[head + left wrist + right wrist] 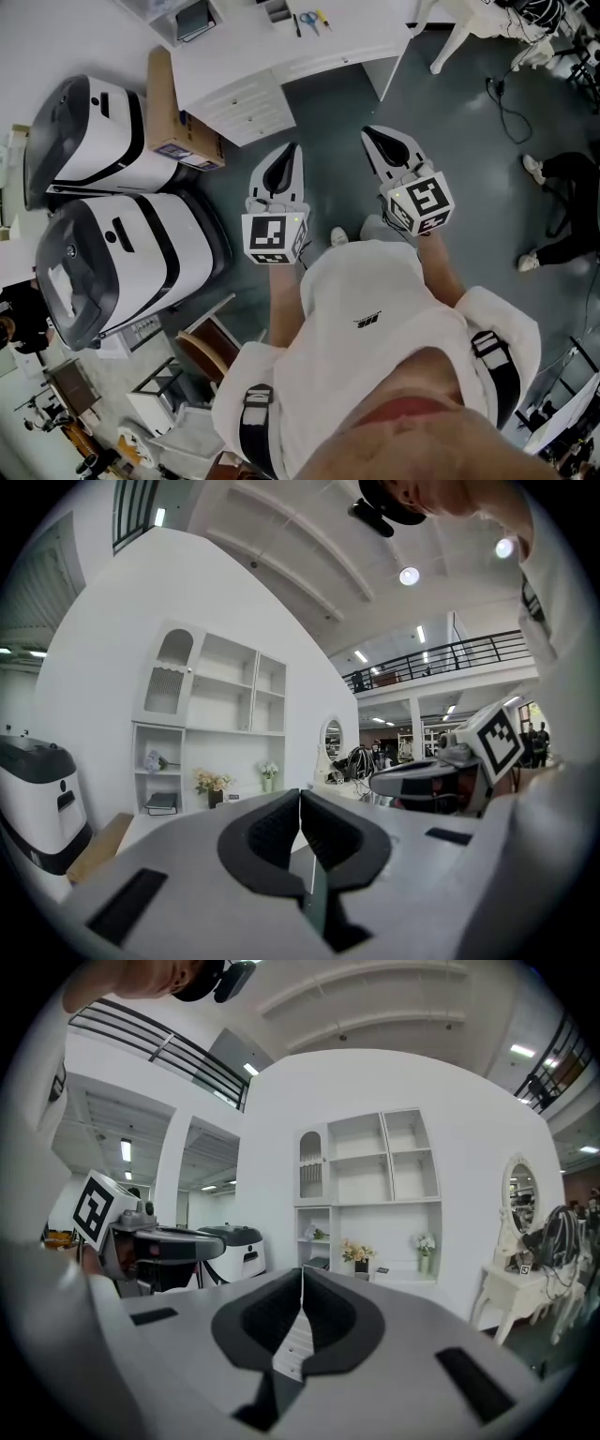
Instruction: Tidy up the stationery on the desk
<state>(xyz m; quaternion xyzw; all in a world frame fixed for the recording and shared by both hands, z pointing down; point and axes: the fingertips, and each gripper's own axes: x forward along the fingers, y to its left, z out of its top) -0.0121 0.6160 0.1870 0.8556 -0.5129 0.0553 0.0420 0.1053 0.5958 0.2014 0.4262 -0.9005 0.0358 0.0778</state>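
The white desk (pixel 281 52) stands at the top of the head view, well ahead of both grippers. On it lie blue-handled scissors (pixel 307 19), a dark pen (pixel 296 25) and a yellow pen (pixel 323 18). My left gripper (pixel 292 148) and right gripper (pixel 367 132) are held side by side above the grey floor, pointing toward the desk. Both are shut with nothing between the jaws. In the left gripper view the left gripper (pixel 300 795) has its pads pressed together. The right gripper (pixel 301 1273) looks the same in its own view.
A cardboard box (pixel 173 112) leans beside the desk drawers (pixel 246 105). Two large white-and-black machines (pixel 103 141) (pixel 117 262) stand at the left. A white shelf unit (pixel 370 1194) with flowers rises behind the desk. Another person's legs (pixel 562 206) and a cable (pixel 511 108) are at the right.
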